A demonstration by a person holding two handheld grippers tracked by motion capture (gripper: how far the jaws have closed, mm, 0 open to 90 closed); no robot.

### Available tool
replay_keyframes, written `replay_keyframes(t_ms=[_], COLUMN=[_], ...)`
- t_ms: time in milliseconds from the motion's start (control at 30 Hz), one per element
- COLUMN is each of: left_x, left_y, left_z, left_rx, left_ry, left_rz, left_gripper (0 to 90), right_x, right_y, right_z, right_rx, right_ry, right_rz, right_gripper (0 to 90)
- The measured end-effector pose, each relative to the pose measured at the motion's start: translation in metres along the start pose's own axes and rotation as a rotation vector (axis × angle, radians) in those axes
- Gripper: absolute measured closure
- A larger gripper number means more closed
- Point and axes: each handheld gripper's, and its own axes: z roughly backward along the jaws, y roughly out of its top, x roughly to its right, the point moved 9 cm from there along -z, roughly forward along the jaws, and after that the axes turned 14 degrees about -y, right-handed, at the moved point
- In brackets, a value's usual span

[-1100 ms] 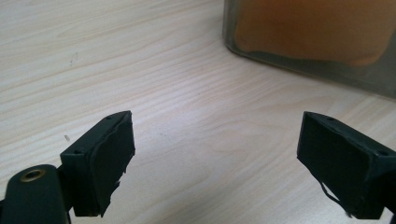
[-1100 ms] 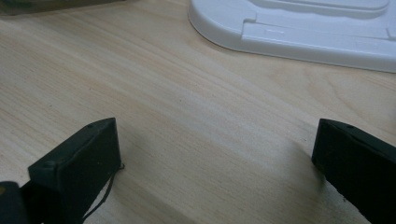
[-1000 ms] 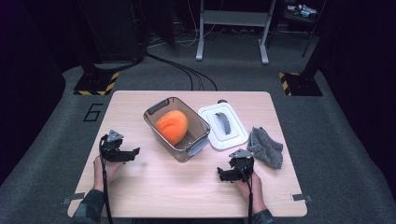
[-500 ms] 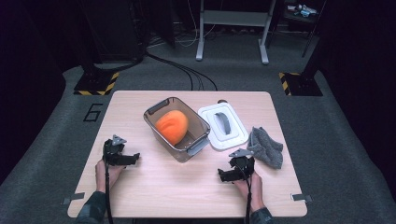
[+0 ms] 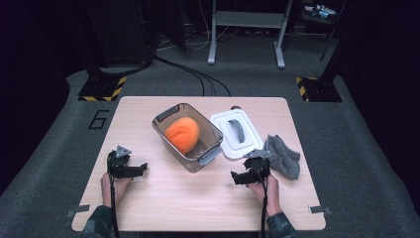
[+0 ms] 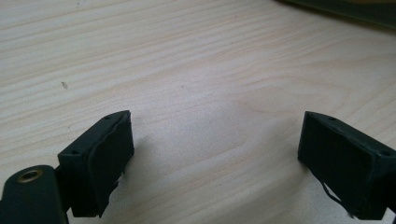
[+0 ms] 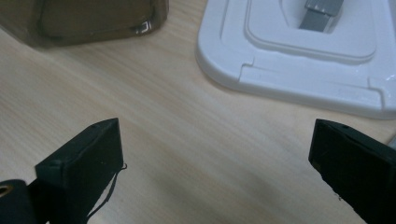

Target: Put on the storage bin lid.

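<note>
A clear grey bin (image 5: 171,141) holding an orange soft object (image 5: 182,134) stands mid-table. Its white lid (image 5: 236,135) with a grey handle lies to the right, top up, and shows as the lid (image 7: 299,60) in the right gripper view beside the bin's corner (image 7: 93,21). A grey cloth (image 5: 283,156) lies right of the lid. My left gripper (image 5: 142,168) rests low on the table at the front left, open, with bare wood between its jaws (image 6: 215,154). My right gripper (image 5: 235,177) rests low at the front right, open, with nothing in it (image 7: 215,168).
The wooden table (image 5: 198,198) has bare room along its front between the two hands. Dark floor with cables, a metal stand (image 5: 246,29) and yellow-black striped bases (image 5: 103,89) lies beyond the far edge.
My left gripper has come down and slightly nearer the front edge, settling low on the table. The right gripper has hardly moved.
</note>
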Motion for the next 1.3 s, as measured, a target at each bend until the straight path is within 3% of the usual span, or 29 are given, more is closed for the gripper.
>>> replay_keyframes(t_ms=[300,900,1300], left_x=[0.0,0.0,0.0], left_y=[0.001,0.003,0.003], left_z=[-0.001,-0.003,-0.003], left_rx=[0.001,0.009,0.019], left_ry=[0.002,0.013,0.016], left_rz=[0.0,-0.003,-0.003], left_gripper=[10.4,10.5,10.5], right_x=[0.01,0.039,0.051], right_y=[0.03,0.08,0.095], right_z=[-0.007,-0.034,-0.066], right_rx=[0.019,-0.02,-0.06], right_ry=[-0.006,-0.026,-0.038], right_rz=[-0.005,-0.015,-0.034], right_gripper=[2.2,2.7,10.4])
